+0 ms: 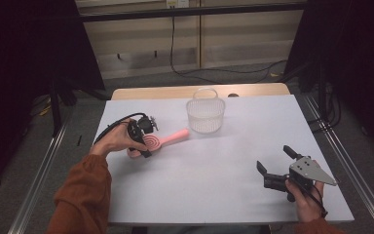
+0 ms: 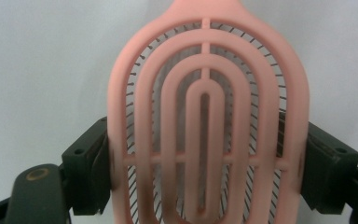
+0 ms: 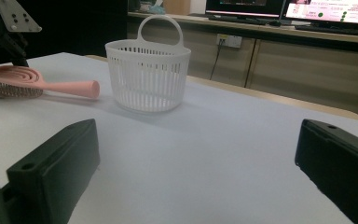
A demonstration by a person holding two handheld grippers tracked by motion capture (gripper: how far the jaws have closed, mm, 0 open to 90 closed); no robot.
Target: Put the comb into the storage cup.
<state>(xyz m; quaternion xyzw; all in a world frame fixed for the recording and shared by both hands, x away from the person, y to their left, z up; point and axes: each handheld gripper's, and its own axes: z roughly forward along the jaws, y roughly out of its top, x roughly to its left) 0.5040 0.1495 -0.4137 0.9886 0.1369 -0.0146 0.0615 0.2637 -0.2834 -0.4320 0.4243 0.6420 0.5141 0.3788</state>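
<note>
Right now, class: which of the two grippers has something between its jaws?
The left gripper: its jaws flank the pink hairbrush. The right gripper stands open with nothing between its jaws.

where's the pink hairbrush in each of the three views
High view: the pink hairbrush lies left of centre on the table, its head at the left hand-held gripper, its handle pointing at the white basket.
Left gripper view: its head fills the middle, between the two black jaws.
Right gripper view: far left, lying flat, its handle pointing right toward the basket.
Shared landmark: the white basket, in the high and right gripper views.
</note>
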